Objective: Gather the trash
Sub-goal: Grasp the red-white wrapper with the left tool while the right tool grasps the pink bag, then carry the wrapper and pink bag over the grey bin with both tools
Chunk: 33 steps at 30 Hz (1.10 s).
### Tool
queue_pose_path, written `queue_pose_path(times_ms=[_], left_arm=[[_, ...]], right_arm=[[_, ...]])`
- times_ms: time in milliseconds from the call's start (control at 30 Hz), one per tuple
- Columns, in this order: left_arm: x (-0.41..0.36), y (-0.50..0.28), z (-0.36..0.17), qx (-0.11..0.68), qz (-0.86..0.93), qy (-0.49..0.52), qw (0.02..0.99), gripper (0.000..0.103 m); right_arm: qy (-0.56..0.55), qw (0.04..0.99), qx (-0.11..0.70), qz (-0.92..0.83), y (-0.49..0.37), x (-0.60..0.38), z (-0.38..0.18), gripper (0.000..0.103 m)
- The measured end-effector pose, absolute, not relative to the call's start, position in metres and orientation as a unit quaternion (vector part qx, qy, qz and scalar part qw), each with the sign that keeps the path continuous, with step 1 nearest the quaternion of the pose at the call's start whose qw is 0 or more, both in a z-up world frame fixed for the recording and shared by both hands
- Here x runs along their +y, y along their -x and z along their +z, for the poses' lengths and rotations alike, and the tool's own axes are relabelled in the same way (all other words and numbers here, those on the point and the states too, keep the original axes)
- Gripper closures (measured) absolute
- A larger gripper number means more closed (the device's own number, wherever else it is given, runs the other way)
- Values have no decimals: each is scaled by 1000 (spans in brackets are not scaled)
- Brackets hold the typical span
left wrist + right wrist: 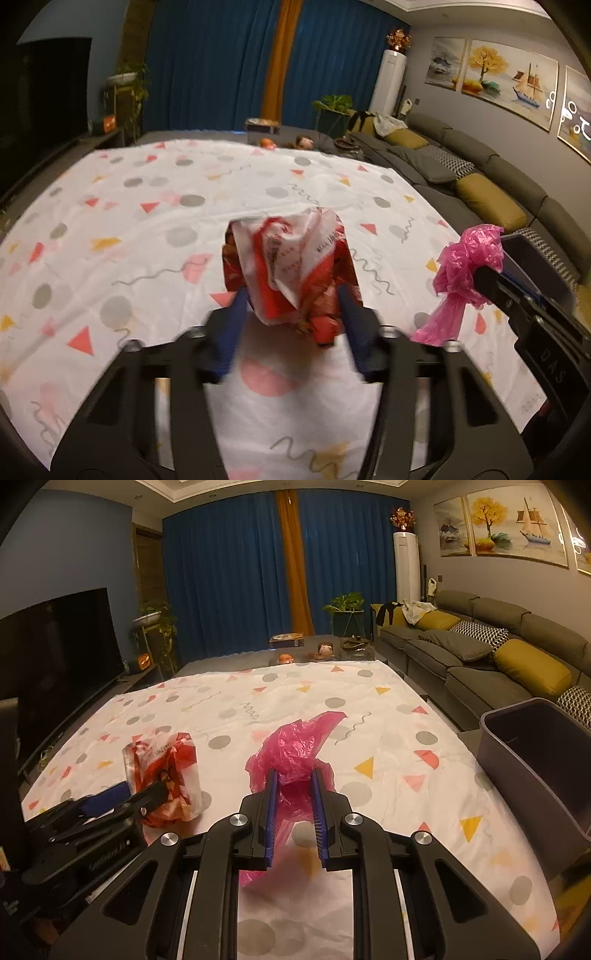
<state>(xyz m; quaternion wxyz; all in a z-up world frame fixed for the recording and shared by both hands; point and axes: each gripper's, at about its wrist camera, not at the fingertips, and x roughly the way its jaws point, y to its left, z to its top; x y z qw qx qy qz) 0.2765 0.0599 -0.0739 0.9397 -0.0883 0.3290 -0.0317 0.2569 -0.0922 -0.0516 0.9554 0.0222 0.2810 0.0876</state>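
Our right claw (293, 775) is clamped on the pink bag (295, 746), lifted off the patterned sheet (388, 720). Our left claw (291, 302) straddles the red-and-white bag (291, 266); we cannot tell whether it grips.

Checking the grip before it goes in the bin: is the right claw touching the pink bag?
Touching. In the right wrist view the right claw pinches the pink bag between both pads.

A crumpled red-and-white bag (291, 269) sits on the sheet beside a raised pink bag (295, 753).
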Motion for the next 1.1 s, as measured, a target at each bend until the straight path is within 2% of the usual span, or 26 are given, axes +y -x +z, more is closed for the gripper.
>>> queue_pose_path(times_ms=[67,133,167,700,1100], left_arm=[[60,-277,-75,331,-36,91,939,79],[59,-275,-76,333,-36,86,938,88],[59,-273,-76,332,-35,86,939,89],[51,-206,-31,278,-52,67,957,91],[10,-190,-13,268,-87,44,959,91]], right_arm=[[-21,955,283,90,-256,-91,-52,84],[-21,955,282,93,-255,-91,-52,84],[-21,955,282,93,-254,-91,-52,84],[-12,966,247,72,-202,-113,-24,84],[-21,975,219,40,-170,-160,-5,84]])
